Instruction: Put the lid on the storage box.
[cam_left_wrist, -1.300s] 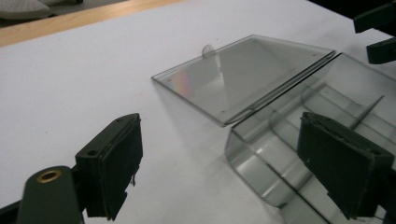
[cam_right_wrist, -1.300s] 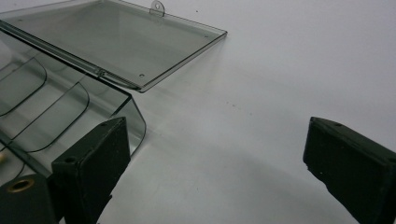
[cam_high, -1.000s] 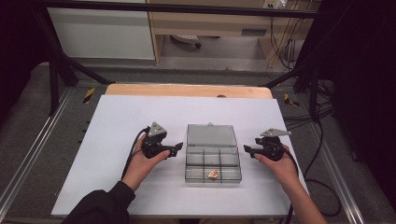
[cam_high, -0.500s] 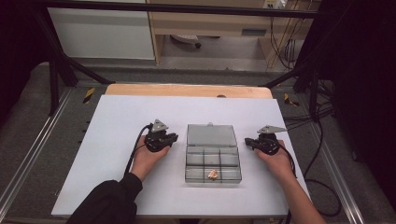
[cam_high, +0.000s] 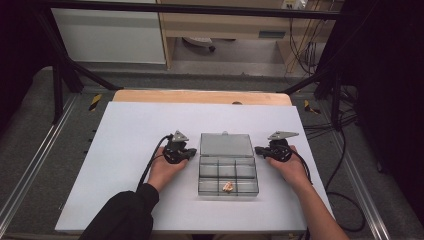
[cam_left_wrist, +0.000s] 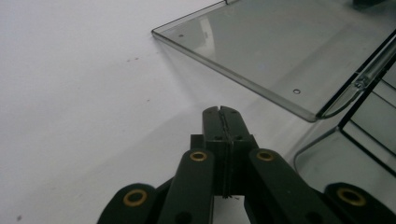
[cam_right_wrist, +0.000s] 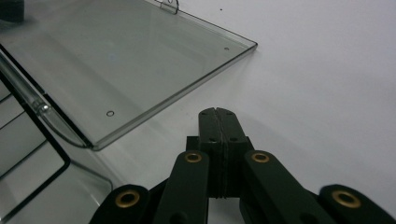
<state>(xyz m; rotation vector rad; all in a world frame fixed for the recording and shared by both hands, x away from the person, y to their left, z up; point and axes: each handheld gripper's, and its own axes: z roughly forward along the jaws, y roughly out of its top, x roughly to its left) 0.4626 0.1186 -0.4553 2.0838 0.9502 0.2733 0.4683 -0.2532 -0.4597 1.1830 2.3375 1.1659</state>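
a clear compartment box (cam_high: 228, 172) lies on the white table (cam_high: 125, 130), its lid (cam_high: 225, 144) swung open and lying flat on the far side of the box. a small pale piece (cam_high: 227, 186) sits in the middle compartment of the box's near row. the left gripper (cam_high: 186, 156) rests just beside the box's left edge, by the hinge line; its jaws have just been closing and now meet with nothing between them. the right gripper (cam_high: 258, 149) sits just off the box's right edge, jaws likewise pressed together and empty. both point inward at the box, neither touching it.
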